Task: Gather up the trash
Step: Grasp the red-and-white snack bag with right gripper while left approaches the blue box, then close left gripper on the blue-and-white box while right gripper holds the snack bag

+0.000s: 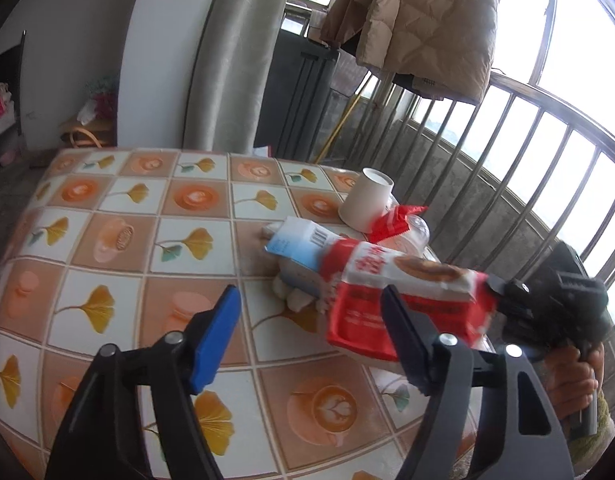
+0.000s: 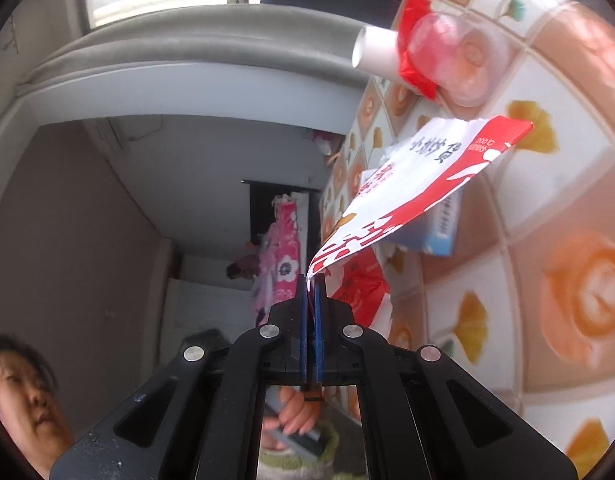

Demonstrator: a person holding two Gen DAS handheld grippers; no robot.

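Blue-padded fingers of your left gripper (image 1: 311, 334) stand apart low over the tiled tablecloth (image 1: 119, 240), clasping nothing, though the near edge of a red-and-white snack wrapper (image 1: 391, 292) hangs just past the right-hand finger. Your right gripper (image 2: 311, 280) is clamped tight on one thin corner of that wrapper, likely because a crinkly foil bag offers no firmer purchase; the glossy packet droops and twists from the pinch, lifted clear of the table as the right wrist view shows it. Beneath and behind it lies a blue-and-white carton (image 1: 299, 246), boxy and printed with a barcode, resting on crumpled pale tissue (image 1: 295, 296). Farther along the table's edge, a plain paper cup (image 1: 367, 202) sits upside down, leaning against a clear plastic cup (image 1: 417, 232) and a second red wrapper (image 1: 395, 220), the remaining rubbish bunched together, presumably still to be gathered. Beyond, a metal railing (image 1: 507, 152) carries a quilted beige jacket (image 1: 423, 20) against the bright window.
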